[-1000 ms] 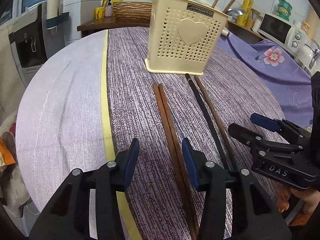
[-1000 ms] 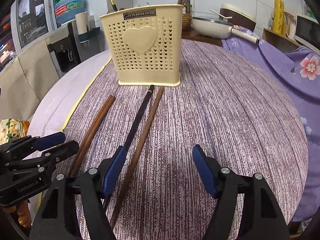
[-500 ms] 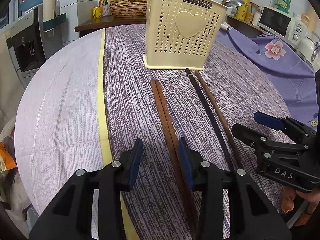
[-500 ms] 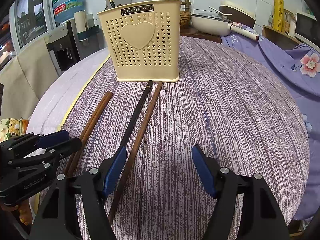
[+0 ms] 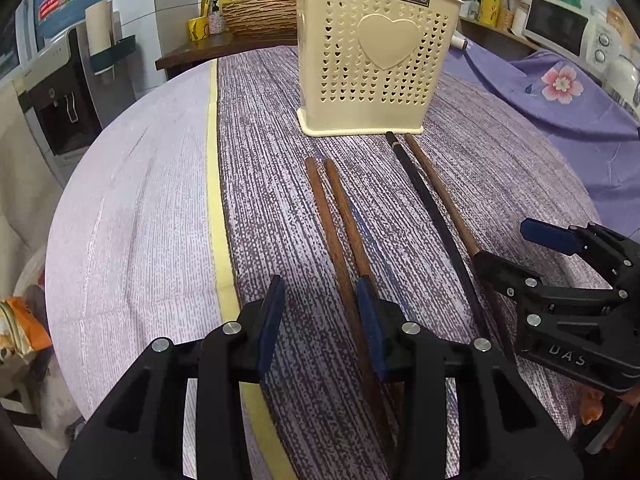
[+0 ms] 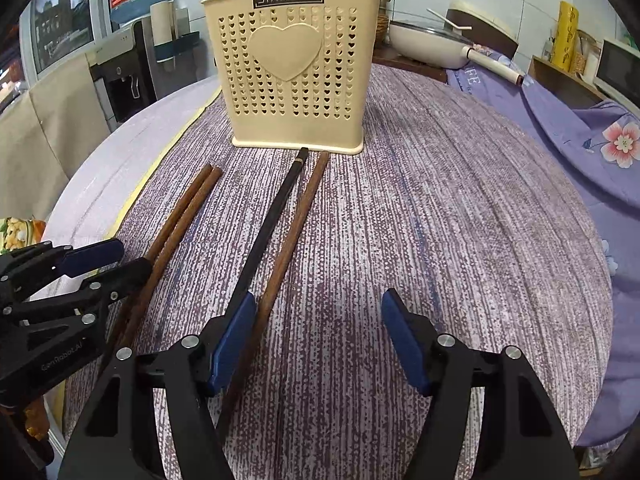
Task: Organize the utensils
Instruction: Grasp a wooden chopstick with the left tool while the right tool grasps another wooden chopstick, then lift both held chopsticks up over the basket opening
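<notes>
Nearest the left wrist camera, the left gripper (image 5: 320,312) hovers low over a round table covered in a purple streaked cloth (image 5: 280,208), its blue-padded jaws parted after just narrowing a little. The pads grip nothing; its right pad sits over a pair of brown wooden chopsticks (image 5: 340,224) that lie side by side on the cloth, while the other pad is over bare fabric. To its right, the right gripper (image 6: 316,340) also hangs just above the table, its jaws spread wider though they have just been closing. A single brown chopstick (image 6: 288,248) runs just inside its left pad, and a black chopstick (image 6: 268,232) passes beneath that same pad; neither is pinched. All four sticks point away from the cameras toward a cream plastic utensil holder (image 6: 292,76), pierced with small hearts and bearing a large raised heart. It stands upright farther back on the table, with the tips of the black and single brown chopsticks almost at its base. A few utensil handles rise from its top.
</notes>
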